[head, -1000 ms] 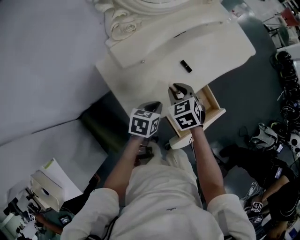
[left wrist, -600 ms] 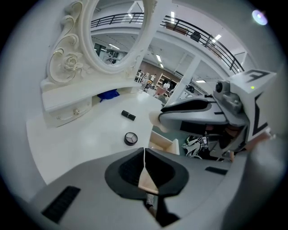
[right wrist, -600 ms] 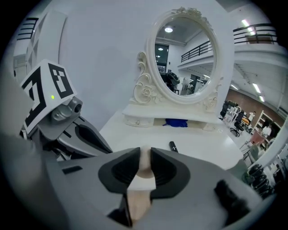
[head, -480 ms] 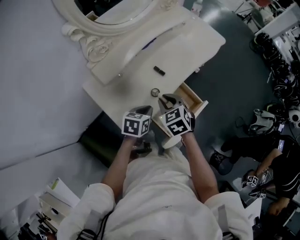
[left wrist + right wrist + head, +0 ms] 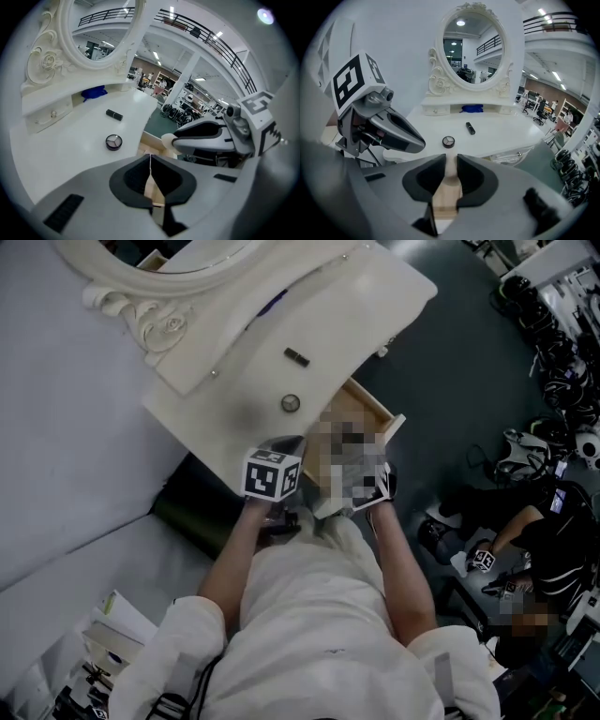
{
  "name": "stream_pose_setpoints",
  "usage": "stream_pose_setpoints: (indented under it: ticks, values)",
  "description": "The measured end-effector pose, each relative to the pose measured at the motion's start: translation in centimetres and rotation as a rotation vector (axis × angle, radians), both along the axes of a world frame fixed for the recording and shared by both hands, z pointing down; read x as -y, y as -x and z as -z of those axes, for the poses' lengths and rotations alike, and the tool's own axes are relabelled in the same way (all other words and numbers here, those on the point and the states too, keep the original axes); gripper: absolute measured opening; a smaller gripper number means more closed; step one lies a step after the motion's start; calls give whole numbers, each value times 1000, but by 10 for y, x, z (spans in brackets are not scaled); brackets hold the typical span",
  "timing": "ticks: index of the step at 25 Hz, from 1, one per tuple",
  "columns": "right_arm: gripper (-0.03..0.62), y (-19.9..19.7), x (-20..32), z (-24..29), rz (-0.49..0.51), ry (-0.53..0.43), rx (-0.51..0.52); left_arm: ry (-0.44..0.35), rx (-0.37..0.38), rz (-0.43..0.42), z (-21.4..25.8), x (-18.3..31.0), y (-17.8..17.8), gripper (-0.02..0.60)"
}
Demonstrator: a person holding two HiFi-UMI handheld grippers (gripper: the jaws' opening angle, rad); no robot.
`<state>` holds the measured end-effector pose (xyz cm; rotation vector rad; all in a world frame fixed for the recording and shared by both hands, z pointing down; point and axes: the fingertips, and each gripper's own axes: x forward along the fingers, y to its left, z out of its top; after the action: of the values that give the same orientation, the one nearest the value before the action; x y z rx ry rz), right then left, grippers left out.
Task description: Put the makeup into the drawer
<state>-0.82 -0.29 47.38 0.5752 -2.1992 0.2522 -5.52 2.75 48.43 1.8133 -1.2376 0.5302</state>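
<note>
**A:** So, what is the biggest thing in sight?

**B:** A white dressing table [image 5: 225, 399], with a carved oval mirror [image 5: 472, 43] standing at its back. Its drawer [image 5: 382, 420] is pulled out at the front and shows pale wood inside.

**A:** And the grippers?

**B:** Both hang over the table's front edge, side by side. The right gripper [image 5: 450, 169] has its jaws a little apart, clamped on a wooden wall of the drawer. The left gripper [image 5: 150, 169] is just beside it, with its jaws pressed together and nothing between them.

**A:** Where is the makeup?

**B:** It is on the tabletop, not in the drawer. A round compact [image 5: 291, 403] lies near the front edge, close to the drawer's opening. A black lipstick [image 5: 296, 356] lies on its side farther back, toward the mirror and apart from the compact.
</note>
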Motion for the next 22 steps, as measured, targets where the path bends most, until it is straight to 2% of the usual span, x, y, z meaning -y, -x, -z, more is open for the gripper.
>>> stream_pose_setpoints:
  ticks: [5, 11, 14, 22]
  values:
    - [81, -8, -6, -35, 41, 34, -42, 16, -16, -1, -19, 1, -8, 11]
    - [84, 1, -21, -86, 186, 63, -82, 52, -18, 43, -43, 2, 5, 11]
    - [87, 8, -21, -116, 289, 63, -110, 45, -15, 50, -52, 11, 9, 11]
    - [91, 32, -54, -183, 665, 121, -162, 68, -19, 83, -74, 10, 27, 11]
